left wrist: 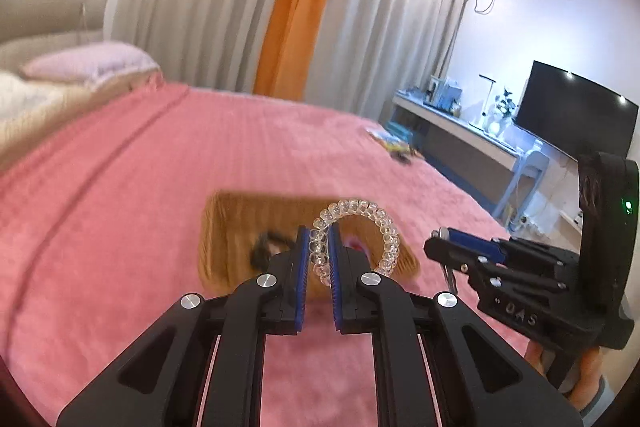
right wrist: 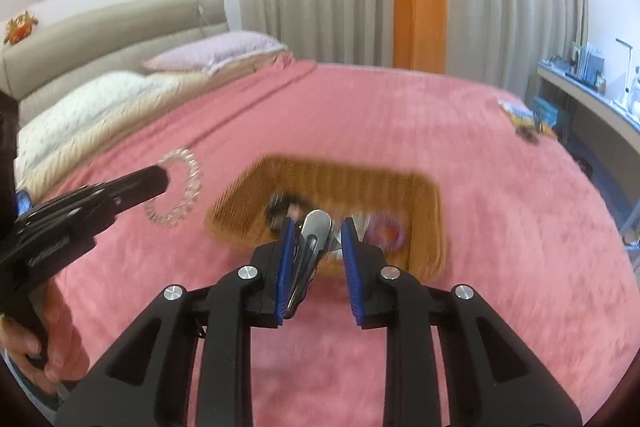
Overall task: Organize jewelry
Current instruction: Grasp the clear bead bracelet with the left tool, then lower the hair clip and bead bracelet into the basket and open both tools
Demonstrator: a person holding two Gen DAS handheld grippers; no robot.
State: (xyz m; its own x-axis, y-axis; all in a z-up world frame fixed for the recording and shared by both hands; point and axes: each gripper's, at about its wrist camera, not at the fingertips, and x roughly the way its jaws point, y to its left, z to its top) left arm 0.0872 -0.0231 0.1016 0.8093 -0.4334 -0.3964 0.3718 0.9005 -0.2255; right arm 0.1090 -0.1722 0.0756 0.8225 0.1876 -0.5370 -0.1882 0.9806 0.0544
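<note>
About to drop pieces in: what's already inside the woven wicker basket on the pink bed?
Inside the woven wicker basket, a blurred black item lies at the left and a pink-purple ring-shaped piece at the right. The right gripper and its silver metal clip cover the middle.

White letters that looked like "DAS" stood on the black body of the right gripper, at four o'clock in the left wrist view. Small writing on the left gripper was too blurry to read.

Pink bed: wicker basket, pillows.
</note>
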